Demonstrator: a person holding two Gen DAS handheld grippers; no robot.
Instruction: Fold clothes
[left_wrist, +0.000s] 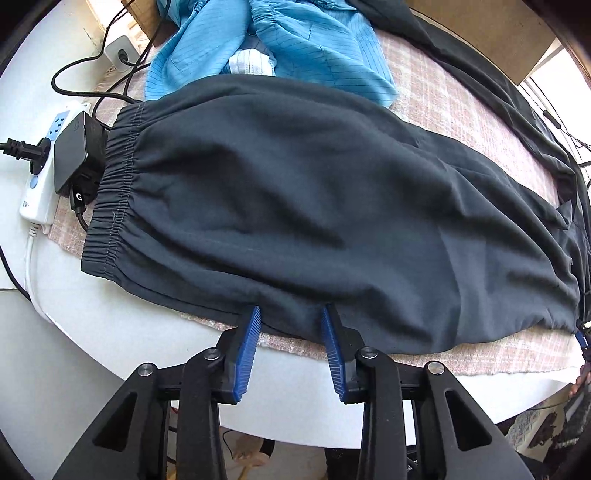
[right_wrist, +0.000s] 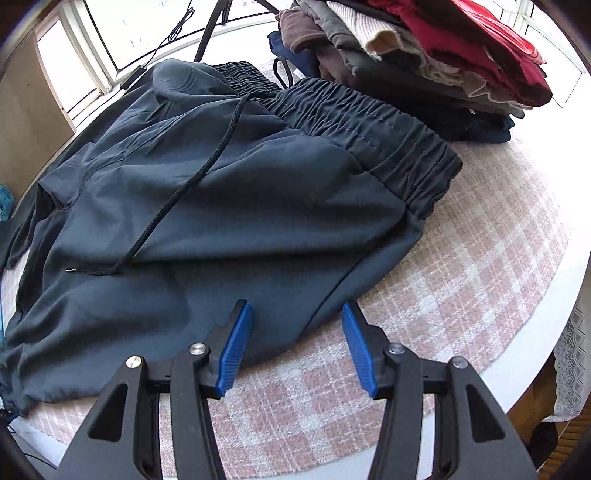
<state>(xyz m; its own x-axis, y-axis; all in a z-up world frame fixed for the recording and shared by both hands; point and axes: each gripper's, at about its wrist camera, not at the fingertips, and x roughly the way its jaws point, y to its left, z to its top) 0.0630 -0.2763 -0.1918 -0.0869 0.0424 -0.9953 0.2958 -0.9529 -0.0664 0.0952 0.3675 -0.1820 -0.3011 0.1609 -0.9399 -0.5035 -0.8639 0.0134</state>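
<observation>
Dark navy trousers lie flat across a pink checked cloth on a round white table. In the left wrist view an elastic cuff points left. My left gripper is open, its blue pads at the near edge of the fabric, holding nothing. In the right wrist view the trousers show their elastic waistband and a black drawstring. My right gripper is open over the near edge of the fabric, holding nothing.
A white power strip with black adapters and cables sits at the table's left edge. Light blue garments lie behind the trousers. A stack of folded clothes, red on top, stands at the far right.
</observation>
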